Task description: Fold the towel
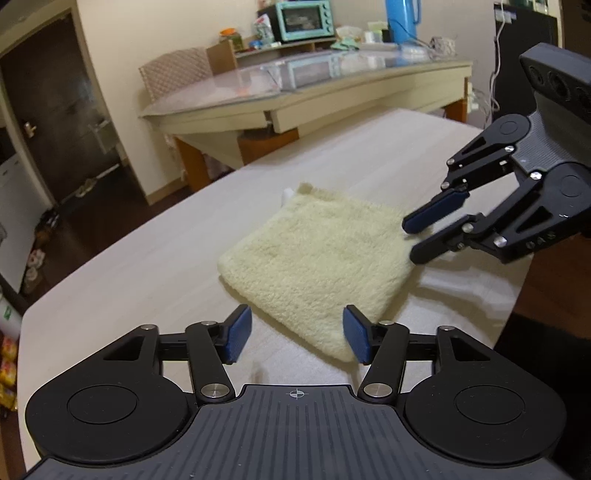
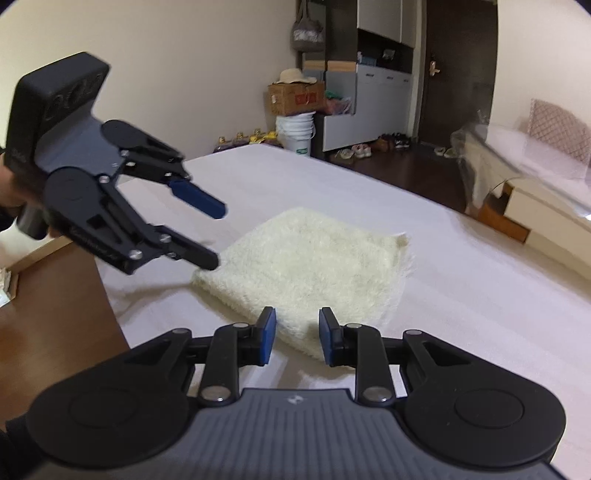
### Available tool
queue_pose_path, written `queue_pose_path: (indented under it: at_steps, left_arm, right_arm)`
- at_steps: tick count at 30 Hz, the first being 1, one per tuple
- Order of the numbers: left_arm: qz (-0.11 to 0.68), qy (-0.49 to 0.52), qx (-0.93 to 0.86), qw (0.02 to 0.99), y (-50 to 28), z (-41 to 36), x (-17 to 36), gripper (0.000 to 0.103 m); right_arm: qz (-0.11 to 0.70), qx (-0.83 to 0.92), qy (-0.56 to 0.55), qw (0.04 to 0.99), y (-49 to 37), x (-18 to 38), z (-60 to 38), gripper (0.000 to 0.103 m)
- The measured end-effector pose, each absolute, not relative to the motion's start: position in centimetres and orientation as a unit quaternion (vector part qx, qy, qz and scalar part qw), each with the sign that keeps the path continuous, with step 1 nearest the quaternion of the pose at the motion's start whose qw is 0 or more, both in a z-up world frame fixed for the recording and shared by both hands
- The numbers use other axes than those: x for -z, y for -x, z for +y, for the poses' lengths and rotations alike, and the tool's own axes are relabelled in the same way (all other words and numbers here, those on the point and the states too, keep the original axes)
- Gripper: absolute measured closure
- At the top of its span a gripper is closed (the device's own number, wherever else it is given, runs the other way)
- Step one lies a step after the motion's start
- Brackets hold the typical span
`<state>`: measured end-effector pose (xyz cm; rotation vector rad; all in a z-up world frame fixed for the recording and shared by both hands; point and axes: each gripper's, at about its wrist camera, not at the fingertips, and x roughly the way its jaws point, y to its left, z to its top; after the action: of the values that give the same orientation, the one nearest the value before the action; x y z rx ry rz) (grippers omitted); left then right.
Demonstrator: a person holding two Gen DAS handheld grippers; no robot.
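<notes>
Cream terry towel lay folded into a rough square on the pale wood-grain counter, flat, with one rounded fold edge toward the left-wrist view's left and a small white tag showing at its far corner.

Your left tool sat low over the near corner of the towel. Its blue pads stood well apart, and nothing was pinched between them; the towel corner showed in the gap, beyond the pads, with no pad pressing on it. From the right-wrist view the same tool came in from the left, one finger above the other, the lower tip at or just over the towel's left corner. Contact there could not be told.

Your right tool hung over the opposite near corner. Its pads were closer together than the left's but still parted, with a clear gap and no cloth clamped. In the left-wrist view that tool reached in from the right, tips just at the towel's right edge, slightly blurred; whether they touched the pile could not be told.

Both tools pointed downward at a slant toward the towel.

Part of your hand showed at the left edge behind the left tool's body.

Beyond the counter: a glass-topped table with a teal oven, and a dark door.
</notes>
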<state>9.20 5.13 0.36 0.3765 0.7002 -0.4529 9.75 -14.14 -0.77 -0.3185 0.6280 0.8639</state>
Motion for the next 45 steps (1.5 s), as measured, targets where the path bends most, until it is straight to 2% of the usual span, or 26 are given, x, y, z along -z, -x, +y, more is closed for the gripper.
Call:
queue_pose_path:
  at_steps: [7, 21, 25, 28, 29, 36, 45]
  left_arm:
    - [0.340, -0.200, 0.203, 0.896, -8.5, 4.3, 1.5, 0.038]
    - [0.347, -0.185, 0.181, 0.901, -9.7, 5.3, 1.4, 0.035]
    - [0.349, -0.175, 0.178, 0.904, -9.9, 6.0, 1.4, 0.035]
    - [0.354, -0.161, 0.178, 0.904, -9.6, 6.4, 1.3, 0.036]
    - [0.354, -0.156, 0.178, 0.905, -9.4, 6.6, 1.2, 0.037]
    - [0.328, -0.106, 0.159, 0.925, -8.1, 7.8, -0.6, 0.032]
    - [0.343, -0.125, 0.154, 0.918, -10.0, 5.9, 1.1, 0.032]
  right_arm:
    - [0.298, -0.403, 0.153, 0.852, -9.6, 1.0, -14.9, 0.075]
    - [0.316, -0.382, 0.148, 0.856, -9.7, 1.9, -14.0, 0.075]
    - [0.319, -0.371, 0.147, 0.860, -9.3, 1.9, -13.3, 0.071]
    - [0.321, -0.365, 0.150, 0.861, -8.8, 2.1, -12.7, 0.063]
    - [0.322, -0.365, 0.150, 0.860, -8.6, 2.1, -12.6, 0.063]
    - [0.292, -0.346, 0.124, 0.883, -7.9, -0.2, -14.4, 0.075]
    - [0.308, -0.347, 0.154, 0.872, -8.8, 1.4, -13.6, 0.077]
